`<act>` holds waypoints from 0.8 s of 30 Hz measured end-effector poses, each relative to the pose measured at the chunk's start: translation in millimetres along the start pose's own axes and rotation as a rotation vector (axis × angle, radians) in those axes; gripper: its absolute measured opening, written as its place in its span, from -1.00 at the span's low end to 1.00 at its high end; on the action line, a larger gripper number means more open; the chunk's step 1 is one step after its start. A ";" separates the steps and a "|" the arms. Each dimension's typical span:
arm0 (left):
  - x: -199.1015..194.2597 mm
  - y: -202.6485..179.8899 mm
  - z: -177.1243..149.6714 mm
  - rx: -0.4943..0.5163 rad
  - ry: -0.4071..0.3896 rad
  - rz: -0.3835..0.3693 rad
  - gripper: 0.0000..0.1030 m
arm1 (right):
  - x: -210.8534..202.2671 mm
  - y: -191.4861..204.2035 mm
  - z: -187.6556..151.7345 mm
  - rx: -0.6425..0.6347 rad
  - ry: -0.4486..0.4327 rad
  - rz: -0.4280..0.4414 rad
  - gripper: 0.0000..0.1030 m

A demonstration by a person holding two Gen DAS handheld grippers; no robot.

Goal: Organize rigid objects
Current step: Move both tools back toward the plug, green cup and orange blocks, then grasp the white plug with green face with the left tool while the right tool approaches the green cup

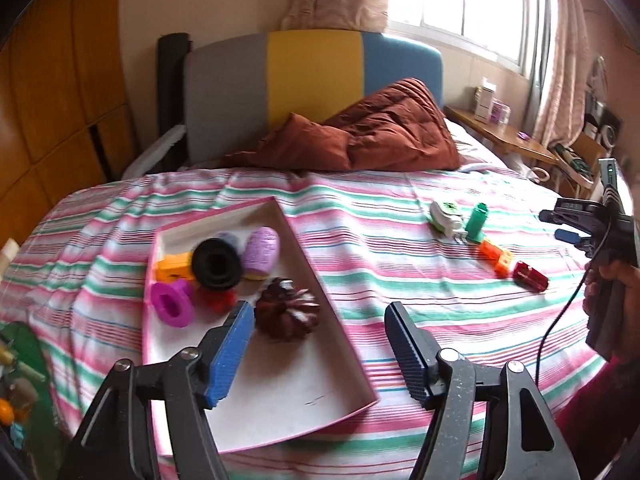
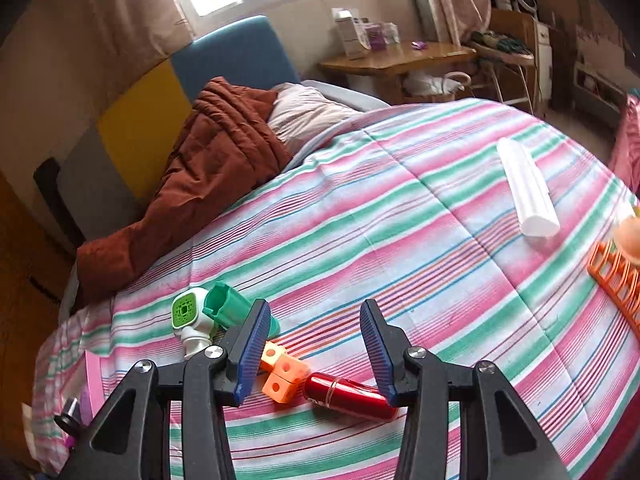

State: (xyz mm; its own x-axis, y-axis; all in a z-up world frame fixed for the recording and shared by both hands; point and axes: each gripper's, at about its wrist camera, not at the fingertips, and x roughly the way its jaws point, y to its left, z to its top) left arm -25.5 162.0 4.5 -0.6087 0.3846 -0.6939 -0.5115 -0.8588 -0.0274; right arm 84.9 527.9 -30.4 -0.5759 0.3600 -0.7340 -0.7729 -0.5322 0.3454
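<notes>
A white tray with a pink rim point(image 1: 320, 280) lies on the striped bedspread. It holds a pine cone point(image 1: 286, 314), a black ring point(image 1: 217, 263), a lilac egg shape point(image 1: 261, 253), an orange block point(image 1: 173, 270) and a magenta spool point(image 1: 173, 303). My left gripper point(image 1: 319, 309) hovers open over the tray's near part with nothing between its fingers. Further right lie a red cylinder point(image 2: 344, 397), joined orange cubes point(image 2: 282, 372), a green tube point(image 2: 232, 306) and a white-and-green gadget point(image 2: 188, 316). My right gripper point(image 2: 315, 306) hangs open just above the cubes and red cylinder, gripping nothing.
A rust-brown quilt point(image 1: 384, 132) is heaped against the headboard. A white roll point(image 2: 526, 192) and an orange rack point(image 2: 616, 280) lie on the bed's right side. A wooden side table point(image 2: 400, 56) stands beyond. A green board with small items point(image 1: 20, 360) sits at far left.
</notes>
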 end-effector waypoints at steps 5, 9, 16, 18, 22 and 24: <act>32.0 -28.0 11.5 0.014 0.073 -0.054 0.34 | 2.5 -8.7 -0.7 0.052 0.044 0.024 -0.09; 57.0 -48.1 23.2 0.010 0.117 -0.105 0.34 | 3.8 -3.2 -2.8 0.040 0.056 0.044 -0.09; 101.1 -83.8 55.9 0.024 0.143 -0.145 0.43 | 0.6 -2.1 -2.3 0.050 0.055 0.083 -0.09; 115.6 -94.9 64.4 0.041 0.136 -0.125 0.66 | 0.2 -2.9 -2.1 0.058 0.057 0.093 -0.09; 147.0 -113.7 79.6 0.064 0.168 -0.137 0.66 | 2.3 -3.8 -1.4 0.072 0.073 0.112 -0.09; 159.6 -121.6 87.0 0.078 0.173 -0.145 0.67 | 3.9 -3.5 -1.5 0.077 0.081 0.123 -0.09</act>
State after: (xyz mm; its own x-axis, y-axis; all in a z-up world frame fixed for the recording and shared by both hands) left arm -113.2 357.2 -40.3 -0.4157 0.4329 -0.7999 -0.6355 -0.7674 -0.0850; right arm 85.7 529.9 -35.4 -0.6462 0.2308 -0.7274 -0.7181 -0.5067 0.4771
